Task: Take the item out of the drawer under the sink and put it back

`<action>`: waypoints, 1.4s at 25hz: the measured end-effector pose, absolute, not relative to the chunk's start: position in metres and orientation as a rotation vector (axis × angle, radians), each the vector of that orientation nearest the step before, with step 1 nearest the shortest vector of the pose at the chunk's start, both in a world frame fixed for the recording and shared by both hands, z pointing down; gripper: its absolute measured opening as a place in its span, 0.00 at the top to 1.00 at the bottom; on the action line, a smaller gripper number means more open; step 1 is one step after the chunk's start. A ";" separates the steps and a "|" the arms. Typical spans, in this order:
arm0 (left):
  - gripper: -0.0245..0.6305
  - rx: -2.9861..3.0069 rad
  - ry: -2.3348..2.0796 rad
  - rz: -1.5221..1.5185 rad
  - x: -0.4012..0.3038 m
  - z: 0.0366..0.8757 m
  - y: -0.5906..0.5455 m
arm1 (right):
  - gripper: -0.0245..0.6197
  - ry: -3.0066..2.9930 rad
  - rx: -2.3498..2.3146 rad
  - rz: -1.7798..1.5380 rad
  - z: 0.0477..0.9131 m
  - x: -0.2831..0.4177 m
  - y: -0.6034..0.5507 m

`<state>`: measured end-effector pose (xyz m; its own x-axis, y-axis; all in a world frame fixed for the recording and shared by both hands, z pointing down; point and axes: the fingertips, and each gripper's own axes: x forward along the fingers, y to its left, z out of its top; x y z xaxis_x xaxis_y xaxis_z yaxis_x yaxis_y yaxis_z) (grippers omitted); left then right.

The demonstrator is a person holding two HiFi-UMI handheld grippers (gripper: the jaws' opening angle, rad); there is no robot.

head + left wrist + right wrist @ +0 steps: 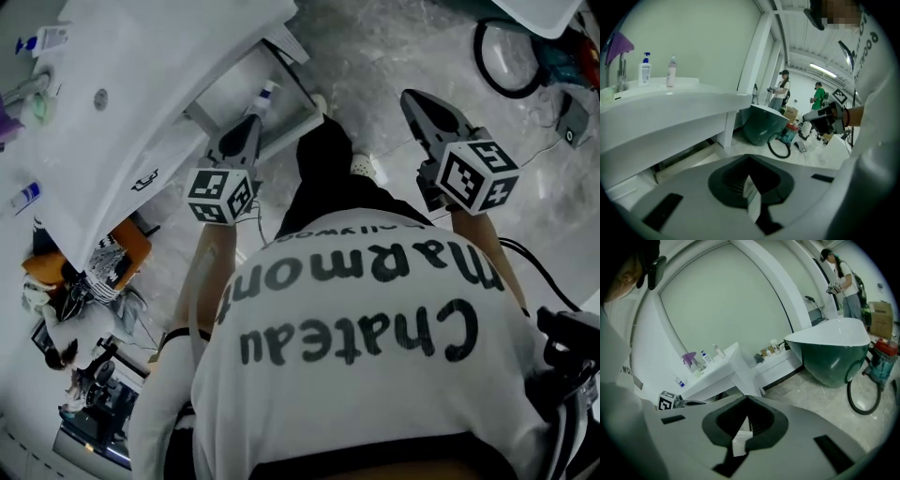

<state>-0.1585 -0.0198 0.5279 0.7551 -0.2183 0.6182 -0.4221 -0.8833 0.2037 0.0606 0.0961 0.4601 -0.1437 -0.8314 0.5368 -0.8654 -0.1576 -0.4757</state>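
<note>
Left tongs (253, 122) and right tongs (411, 97) closed, empty. Bottle (266, 94) in open drawer (225, 94) just beyond left tongs' tip

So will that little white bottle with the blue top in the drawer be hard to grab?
Probably light: the white bottle looks small and slim inside the open drawer. It seems smooth plastic, so perhaps stiff but slippery. Being narrow, it could tip or roll if nudged.
</note>
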 end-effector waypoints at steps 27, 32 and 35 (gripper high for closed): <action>0.73 2.358 -0.341 1.611 -0.151 0.692 -0.054 | 0.95 -1.746 2.178 1.519 0.550 0.060 0.105; 0.72 2.362 -0.351 1.756 -0.153 0.708 -0.065 | 0.95 -1.680 2.232 1.541 0.553 0.069 0.119; 0.72 2.352 -0.321 1.801 -0.148 0.715 -0.064 | 0.95 -1.648 2.267 1.560 0.557 0.072 0.125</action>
<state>-0.1483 -0.0640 0.7153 0.2507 -0.0718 0.9654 -0.2665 -0.9638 -0.0025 0.0721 0.1248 0.5569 -0.0001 -0.7575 0.6528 -0.6933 -0.4704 -0.5459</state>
